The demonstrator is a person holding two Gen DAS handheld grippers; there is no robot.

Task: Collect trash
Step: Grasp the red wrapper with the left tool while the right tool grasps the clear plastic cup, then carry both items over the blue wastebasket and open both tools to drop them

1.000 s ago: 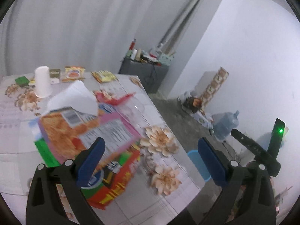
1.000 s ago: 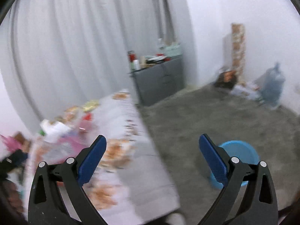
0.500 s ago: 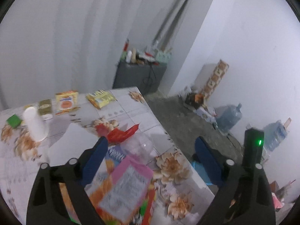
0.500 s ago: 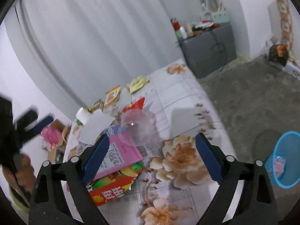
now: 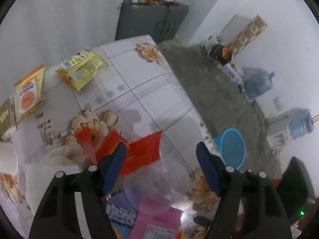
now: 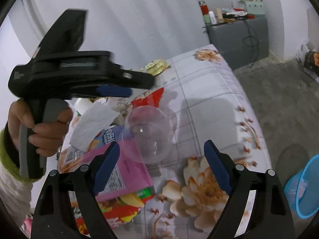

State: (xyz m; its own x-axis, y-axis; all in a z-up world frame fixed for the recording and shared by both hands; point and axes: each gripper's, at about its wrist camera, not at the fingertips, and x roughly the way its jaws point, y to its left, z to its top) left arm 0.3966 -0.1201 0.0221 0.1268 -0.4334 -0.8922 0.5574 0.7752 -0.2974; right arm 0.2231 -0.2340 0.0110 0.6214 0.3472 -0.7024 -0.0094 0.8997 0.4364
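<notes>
My left gripper (image 5: 161, 159) hangs over a red wrapper (image 5: 143, 151) and a clear plastic dome lid (image 5: 159, 181). Its jaws are closing, and their pads touch neither. In the right wrist view a hand (image 6: 45, 131) holds that left gripper (image 6: 127, 90) above the red wrapper (image 6: 149, 99). My right gripper (image 6: 161, 159) points down at the clear dome lid (image 6: 149, 133), which rests against a pink snack box (image 6: 123, 169). Its jaws are closing slightly with nothing pressed between them. A white tissue (image 6: 93, 123) lies on the box. A blue bin (image 6: 305, 189) stands on the floor.
Yellow packets (image 5: 83, 67) and an orange snack packet (image 5: 30, 95) lie at the far side of the flowered tablecloth (image 5: 143, 83). A white cup (image 5: 6, 159) stands at the left. The blue bin (image 5: 231, 149) sits just past the table edge. A grey cabinet (image 5: 147, 22) and water jugs (image 5: 259, 81) stand beyond.
Both views have swung down onto the table. My left gripper moved over the red wrapper with its jaws narrowing, and it now shows in the right wrist view.
</notes>
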